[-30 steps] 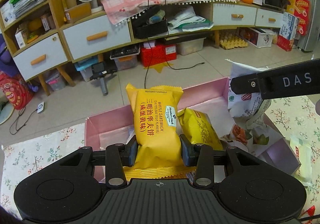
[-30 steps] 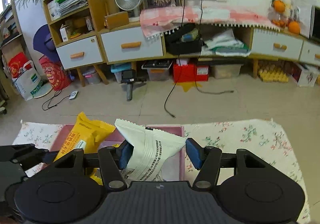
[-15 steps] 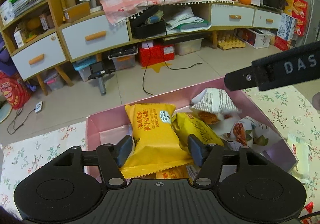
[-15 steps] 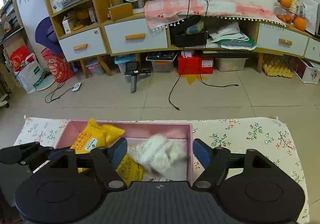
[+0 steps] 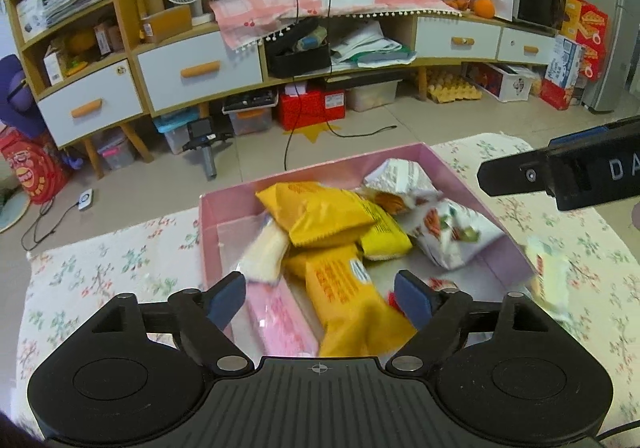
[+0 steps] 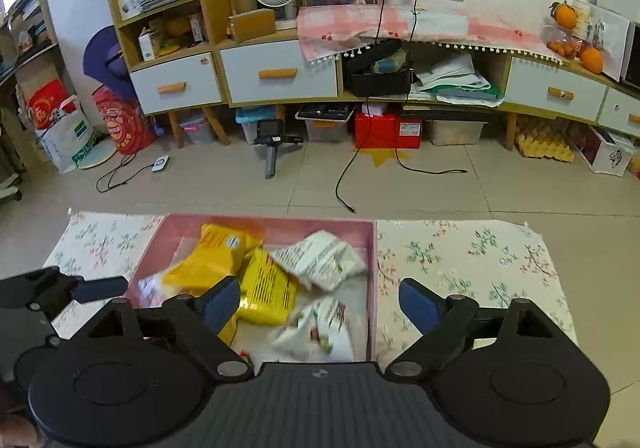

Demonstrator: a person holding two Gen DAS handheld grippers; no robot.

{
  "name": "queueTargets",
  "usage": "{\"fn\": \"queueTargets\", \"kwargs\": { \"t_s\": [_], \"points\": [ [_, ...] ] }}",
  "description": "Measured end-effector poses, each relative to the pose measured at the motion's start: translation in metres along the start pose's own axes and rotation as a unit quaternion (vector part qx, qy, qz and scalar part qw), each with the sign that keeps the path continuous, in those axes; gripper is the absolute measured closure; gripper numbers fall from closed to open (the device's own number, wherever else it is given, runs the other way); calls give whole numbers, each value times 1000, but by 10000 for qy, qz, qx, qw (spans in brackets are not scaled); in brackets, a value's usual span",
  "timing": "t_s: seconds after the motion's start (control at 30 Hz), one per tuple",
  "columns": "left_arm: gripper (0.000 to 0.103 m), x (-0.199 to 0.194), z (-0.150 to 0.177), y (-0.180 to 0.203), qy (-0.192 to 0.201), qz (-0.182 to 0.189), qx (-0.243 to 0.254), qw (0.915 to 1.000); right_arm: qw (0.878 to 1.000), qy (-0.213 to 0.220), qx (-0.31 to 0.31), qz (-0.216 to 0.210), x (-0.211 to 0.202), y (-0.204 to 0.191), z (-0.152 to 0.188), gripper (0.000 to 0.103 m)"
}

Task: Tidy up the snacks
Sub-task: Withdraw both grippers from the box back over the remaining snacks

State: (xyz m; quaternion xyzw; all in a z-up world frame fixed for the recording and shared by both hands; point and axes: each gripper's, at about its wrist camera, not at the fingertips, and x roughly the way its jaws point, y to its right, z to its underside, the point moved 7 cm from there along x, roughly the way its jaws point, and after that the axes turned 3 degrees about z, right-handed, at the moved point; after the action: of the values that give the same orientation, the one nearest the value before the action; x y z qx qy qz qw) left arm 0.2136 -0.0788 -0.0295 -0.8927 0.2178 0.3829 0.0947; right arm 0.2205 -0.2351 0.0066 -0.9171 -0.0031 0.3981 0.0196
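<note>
Your left tongs (image 5: 320,294) stood spread wide with nothing between the blue pads, held above the near end of the pink box (image 5: 472,189). Your right tongs (image 6: 320,302) were just as wide apart and gripped nothing, hanging over the box's right wall (image 6: 373,272). The box sat on the floral-clothed counter (image 6: 460,260) with the snacks heaped inside it. A yellow wafer pack (image 5: 320,217) lay on top of the pile, tilted, with a second yellow pack (image 5: 352,304) nearest your left tongs and a third (image 5: 384,236) beside them. A pale cream packet (image 5: 266,252) leaned at the left side, blurred. A pink packet (image 5: 280,316) lay flat along the near left. Two white printed bags (image 6: 320,258) rested at the box's right end. One pale yellow packet (image 5: 548,276) lay outside, on the counter just beside the right wall.
</note>
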Motion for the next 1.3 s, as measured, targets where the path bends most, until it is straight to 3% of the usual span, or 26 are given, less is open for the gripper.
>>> {"fn": "queueTargets", "kwargs": {
  "t_s": [0.43,0.87,1.1,1.3],
  "points": [
    [11,-46,55,17,-194,-85,134,9997,9996,12,-280,8,-49,-12,50,29],
    [9,-55,107,40,-545,-255,504,9969,9991,-168,-328,200,-59,-5,106,25],
    [9,-42,123,41,-806,107,-140,9966,9963,-408,-675,349,-59,-6,128,25],
    [9,-29,129,43,-932,109,-391,9948,9928,-730,-865,394,-50,-5,146,25]
  ]
}}
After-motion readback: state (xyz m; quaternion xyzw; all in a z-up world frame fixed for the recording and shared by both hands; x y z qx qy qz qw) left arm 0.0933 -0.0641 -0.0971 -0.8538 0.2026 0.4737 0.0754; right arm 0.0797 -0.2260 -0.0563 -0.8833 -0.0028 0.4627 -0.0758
